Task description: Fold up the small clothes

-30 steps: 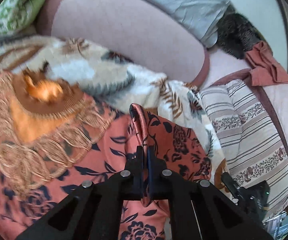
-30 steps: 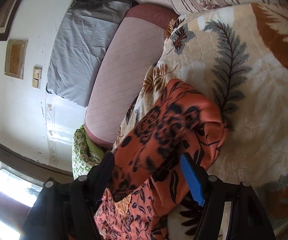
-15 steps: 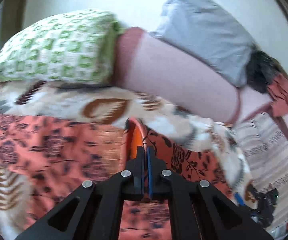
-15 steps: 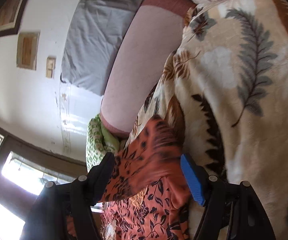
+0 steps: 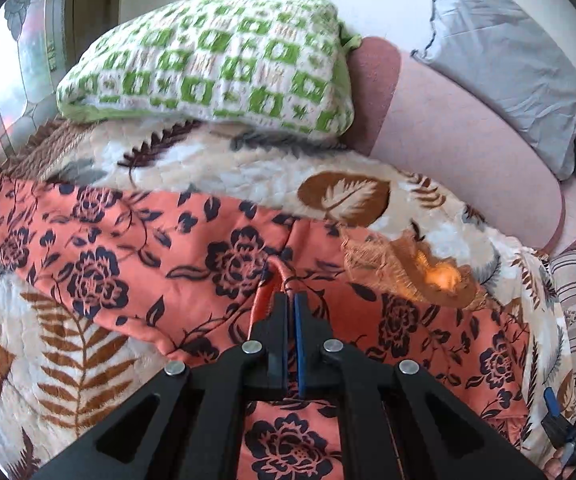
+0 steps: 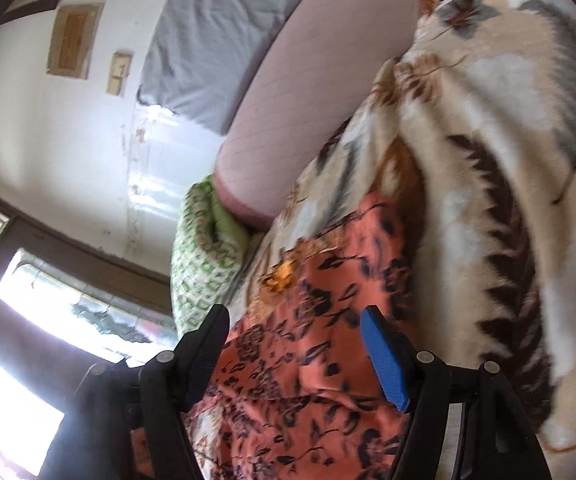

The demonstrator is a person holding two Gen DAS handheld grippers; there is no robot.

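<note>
Left gripper (image 5: 291, 300) clamped on a raised fold of orange floral garment (image 5: 224, 256), spread over leaf-print blanket (image 5: 248, 168). Right gripper (image 6: 293, 334) jaws apart, straddling the cloth, not pinching.

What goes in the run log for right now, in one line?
left gripper: shut on dress | right gripper: open, dress between jaws | dress: lies on blanket | fold: not finished
</note>
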